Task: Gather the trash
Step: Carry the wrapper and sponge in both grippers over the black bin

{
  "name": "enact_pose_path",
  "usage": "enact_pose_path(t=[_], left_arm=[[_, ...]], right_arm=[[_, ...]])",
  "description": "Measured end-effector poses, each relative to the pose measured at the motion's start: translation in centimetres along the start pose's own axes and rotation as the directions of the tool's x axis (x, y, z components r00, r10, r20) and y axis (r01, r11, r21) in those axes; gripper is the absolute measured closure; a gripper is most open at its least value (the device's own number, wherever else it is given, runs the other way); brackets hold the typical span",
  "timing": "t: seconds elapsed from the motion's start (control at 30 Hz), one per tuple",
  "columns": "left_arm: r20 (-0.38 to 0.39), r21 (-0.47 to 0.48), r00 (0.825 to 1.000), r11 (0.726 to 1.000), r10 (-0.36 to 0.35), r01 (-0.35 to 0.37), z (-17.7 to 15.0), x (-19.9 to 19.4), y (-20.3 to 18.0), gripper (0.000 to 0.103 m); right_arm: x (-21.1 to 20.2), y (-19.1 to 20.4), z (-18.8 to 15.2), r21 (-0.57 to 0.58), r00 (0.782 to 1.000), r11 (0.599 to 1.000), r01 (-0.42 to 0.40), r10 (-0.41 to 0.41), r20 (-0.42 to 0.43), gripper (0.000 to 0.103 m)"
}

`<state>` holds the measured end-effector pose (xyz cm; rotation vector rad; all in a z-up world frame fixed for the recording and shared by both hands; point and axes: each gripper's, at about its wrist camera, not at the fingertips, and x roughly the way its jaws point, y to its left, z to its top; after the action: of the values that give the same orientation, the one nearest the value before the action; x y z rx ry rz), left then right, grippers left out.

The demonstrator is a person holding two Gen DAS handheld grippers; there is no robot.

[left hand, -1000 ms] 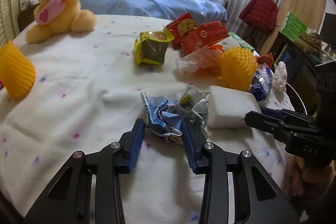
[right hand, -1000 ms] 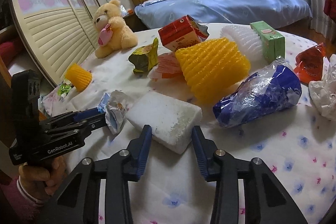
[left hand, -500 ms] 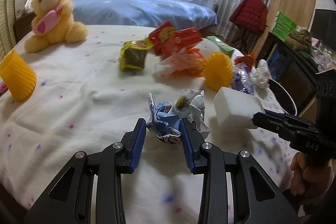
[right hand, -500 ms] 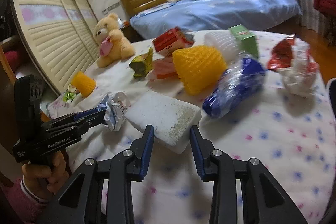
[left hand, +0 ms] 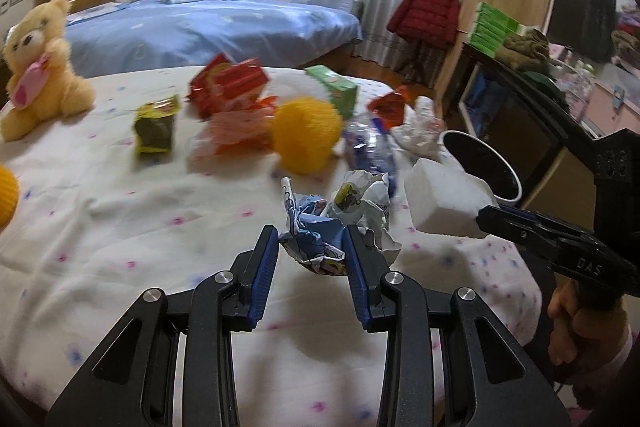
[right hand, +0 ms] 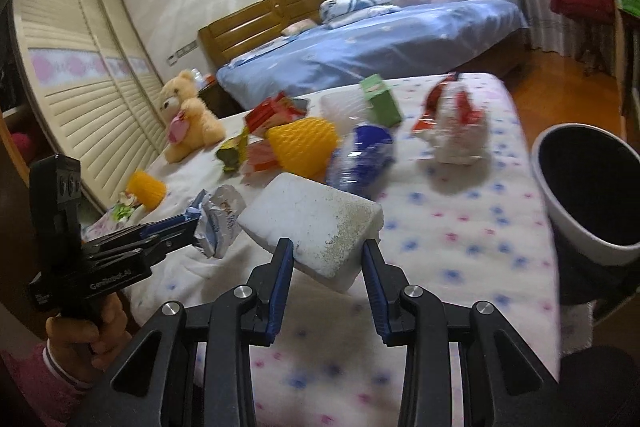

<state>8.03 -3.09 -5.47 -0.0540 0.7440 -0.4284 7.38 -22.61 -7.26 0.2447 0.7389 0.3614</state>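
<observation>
The left gripper [left hand: 312, 247] has its blue-padded jaws pinched on a crumpled blue-and-white printed wrapper [left hand: 340, 215], holding it above the white cloth-covered table [left hand: 120, 219] with small pink and blue dots. The right gripper [right hand: 327, 259] clamps a white foam block [right hand: 316, 223] with a gritty, speckled end; the block sits between its blue pads and is lifted clear of the cloth. In the left wrist view, the same block juts out past the wrapper, toward the table's right edge, with the right gripper's black body behind it.

Just beyond that right edge stands a round bin with a white wall and dark inside [right hand: 580, 195], its mouth tilted toward the table.

More litter lies across the far half of the table: a yellow foam fruit net [left hand: 306, 133], a crushed clear bottle with a blue label [right hand: 360, 151], a green carton [right hand: 380, 99], red snack boxes [left hand: 228, 83], a dark green and yellow snack bag [left hand: 156, 127], a red wrapper [left hand: 390, 105] and a crumpled white bag [right hand: 460, 135] near the right edge. A second yellow net [right hand: 146, 187] sits at the left edge, and a tan teddy bear holding a pink heart [left hand: 36, 63] sits at the far left corner. The scene is motion-blurred.
</observation>
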Motion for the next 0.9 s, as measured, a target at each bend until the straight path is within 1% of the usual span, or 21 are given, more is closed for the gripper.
enact_pose_path(t=[0.4,0.73,0.9], left_arm=[[-0.008,0.101,0.998,0.992,-0.069,0.069,1.4,1.7,-6.1,0.071],[-0.021,0.182,0.992,0.975,-0.124,0.126,2.8,3.8,-11.0,0.071],[-0.038,0.21,0.99,0.967,-0.138,0.143,3.3,5.0,-12.9,0.071]], right_arm=[[-3.3,-5.2,-0.5,0.083,0.992,0.99,0.113,-0.116,0.039,0.068],[-5.3,-9.4,-0.9,0.146,0.98,0.972,0.183,-0.191,0.046,0.067],[-6.2,-11.2,-1.0,0.174,0.974,0.962,0.211,-0.222,0.051,0.067]])
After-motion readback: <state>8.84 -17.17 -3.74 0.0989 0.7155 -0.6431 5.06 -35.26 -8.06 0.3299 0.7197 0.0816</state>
